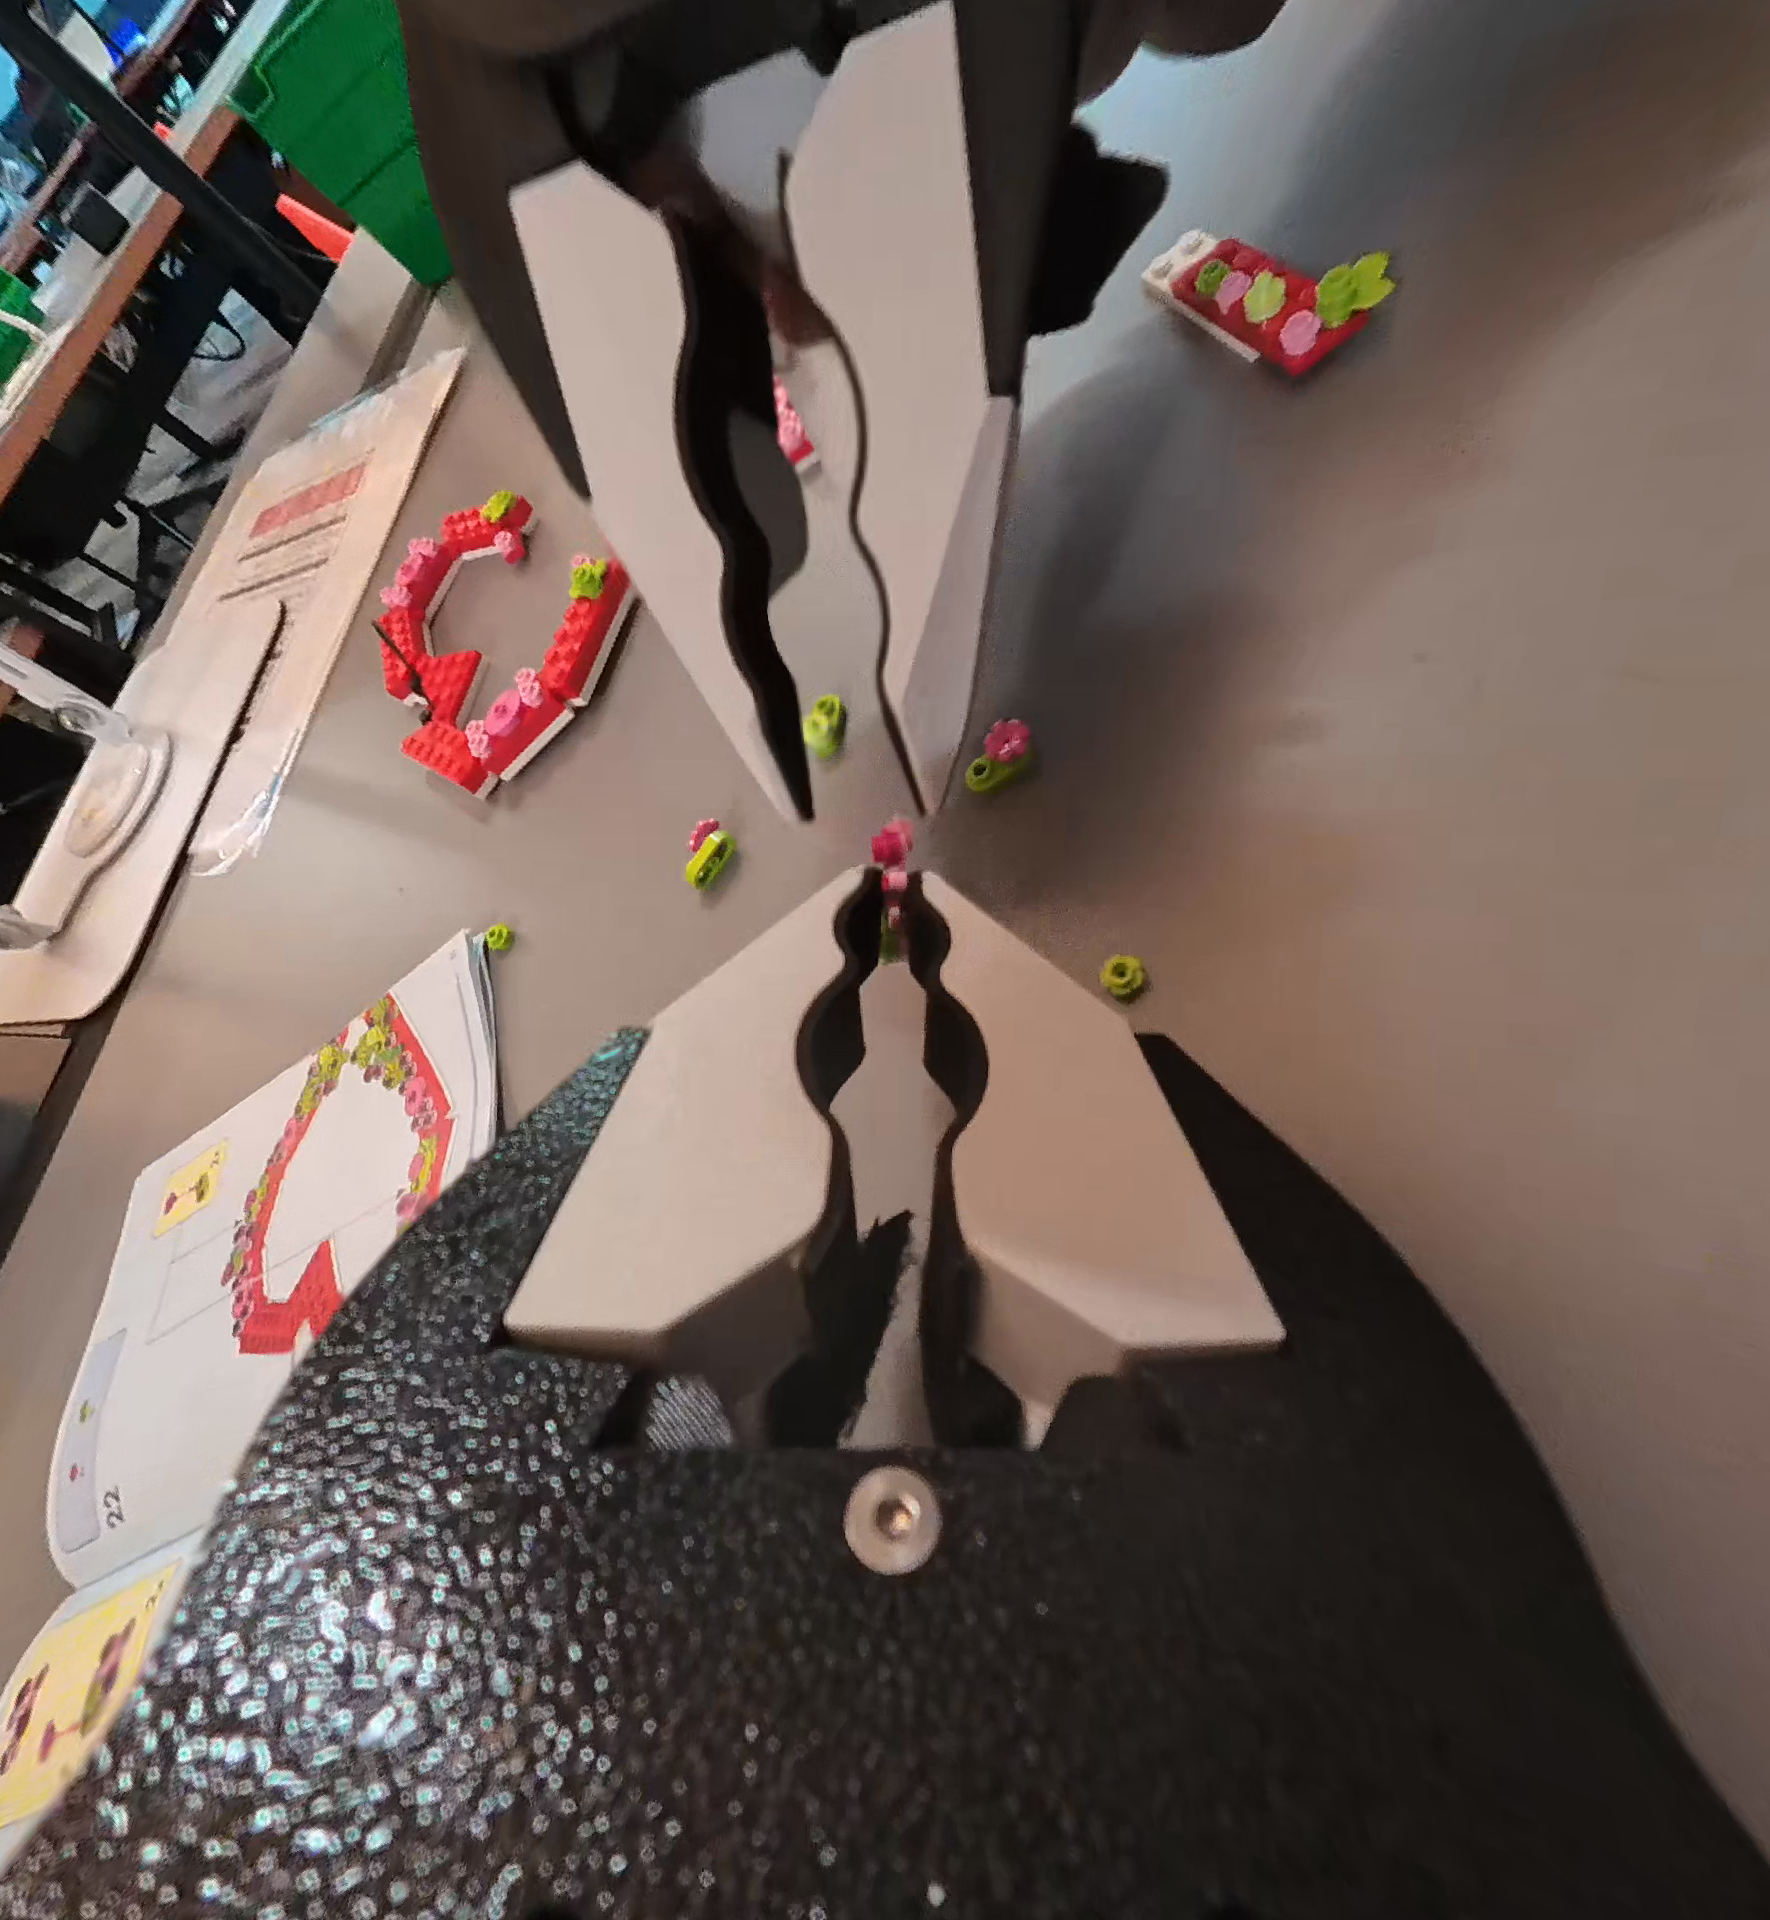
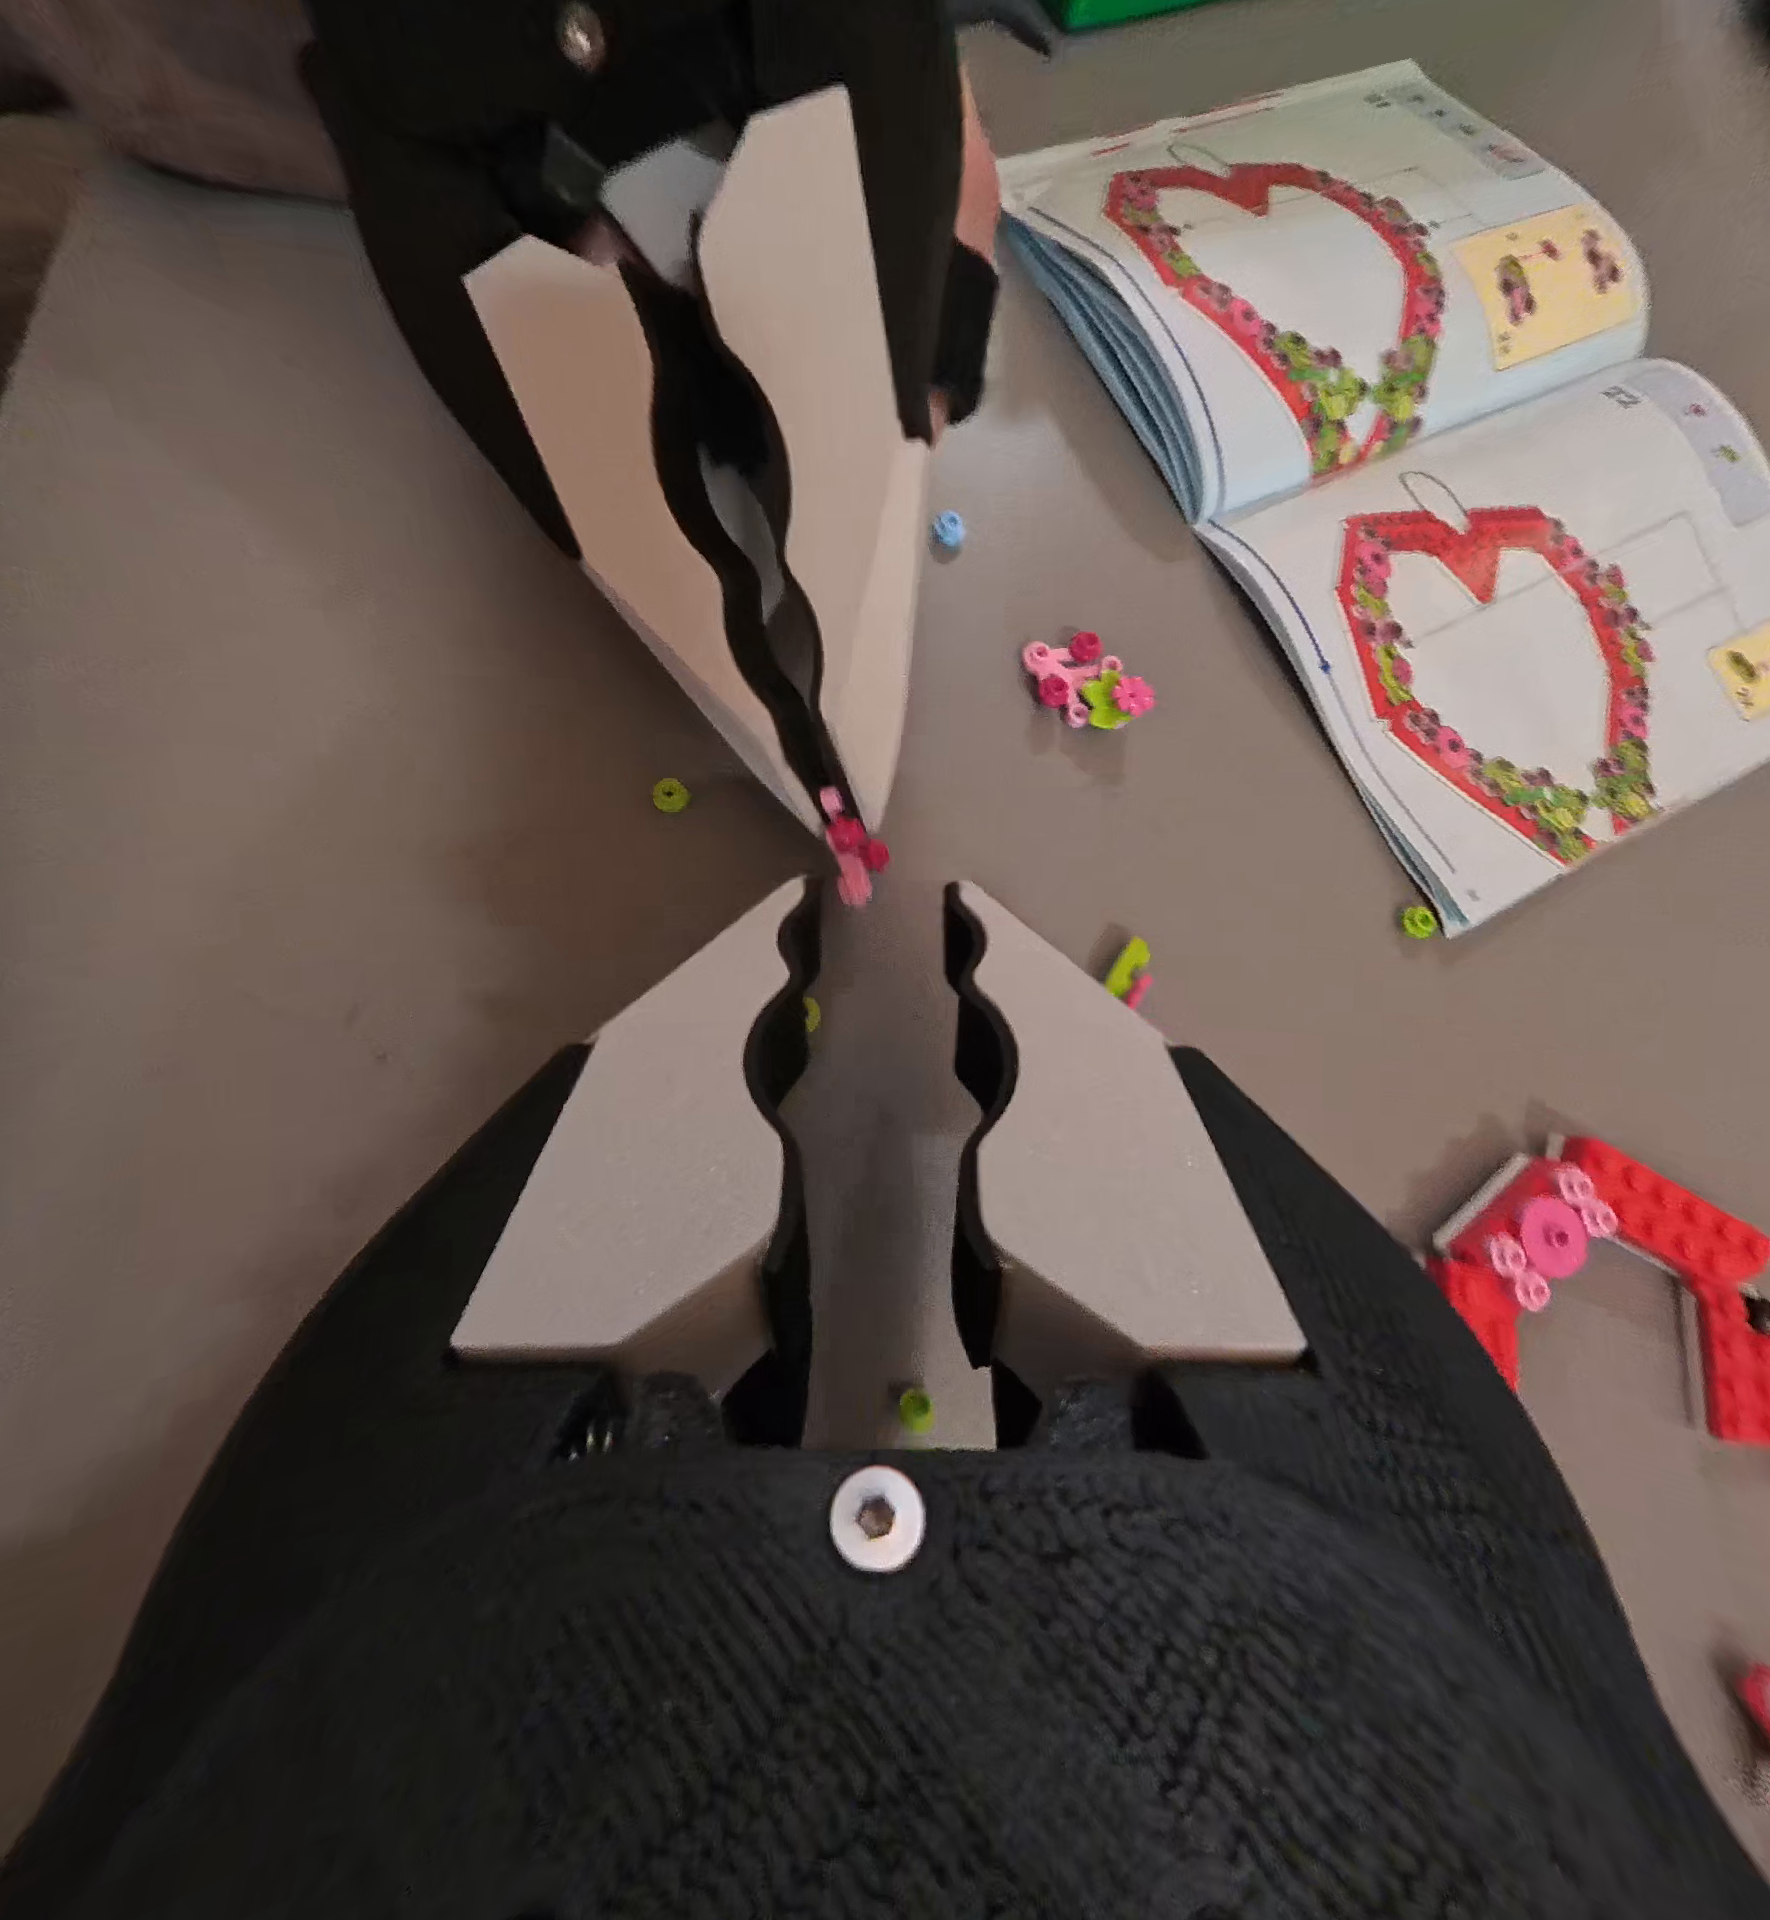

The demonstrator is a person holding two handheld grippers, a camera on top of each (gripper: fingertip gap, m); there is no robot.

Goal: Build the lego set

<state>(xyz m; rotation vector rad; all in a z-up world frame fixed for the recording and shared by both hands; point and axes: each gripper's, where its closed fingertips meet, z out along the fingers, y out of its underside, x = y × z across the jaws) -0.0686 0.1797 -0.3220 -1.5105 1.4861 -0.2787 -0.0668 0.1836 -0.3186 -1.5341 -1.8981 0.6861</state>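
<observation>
My left gripper is shut on a small pink flower stem piece with dark pink blossoms, which sticks out past its fingertips above the grey table. The right wrist view shows the same gripper pinching that piece. My right gripper is open and empty, its tips facing the held piece from close by without touching it; it also shows in the left wrist view. A partly built red heart frame with pink flowers lies on the table; it also shows in the right wrist view.
An open instruction booklet lies beside the work spot. A small red and white assembly with green leaves sits apart. A pink and lime flower cluster, loose lime pieces and a light blue stud are scattered. Green bins stand at the table's edge. My two grippers' fingertips are within a few centimetres of each other.
</observation>
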